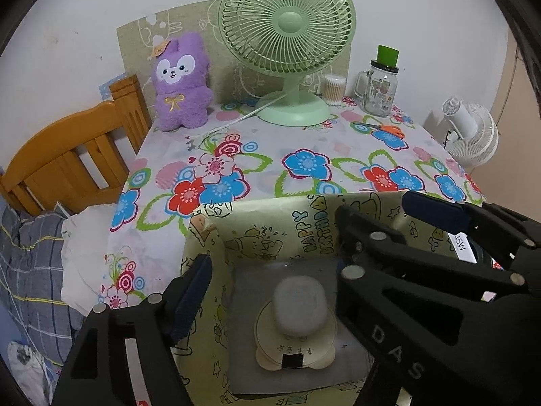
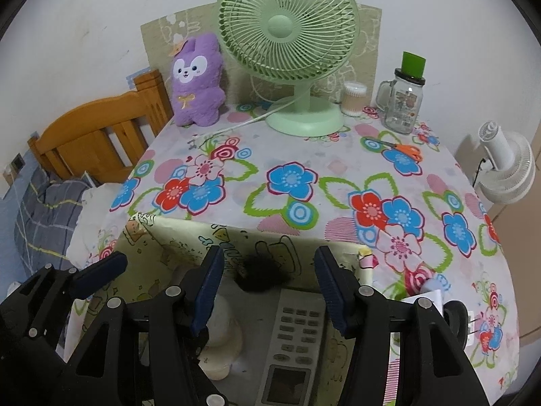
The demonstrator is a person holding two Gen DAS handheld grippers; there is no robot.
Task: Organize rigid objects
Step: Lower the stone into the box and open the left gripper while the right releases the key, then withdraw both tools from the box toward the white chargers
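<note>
A paper-covered box (image 1: 304, 226) with cartoon print stands at the near edge of the flowered table; it also shows in the right wrist view (image 2: 175, 247). Inside lie a white earbud case (image 1: 299, 308) on a cream round piece (image 1: 294, 348), a grey remote control (image 2: 294, 341) and a black fuzzy item (image 2: 260, 272). My left gripper (image 1: 270, 267) is open and empty, its jaws straddling the box's left wall. My right gripper (image 2: 268, 284) is open and empty above the remote; it shows in the left wrist view (image 1: 389, 223) too.
On the flowered table (image 2: 338, 169) stand a green desk fan (image 2: 287, 34), a purple plush (image 2: 196, 81), a cotton swab tub (image 2: 353, 98), a glass jar with green lid (image 2: 404, 101) and orange scissors (image 2: 404, 149). A wooden bed frame (image 1: 67, 159) is left, a white fan (image 2: 507, 169) right.
</note>
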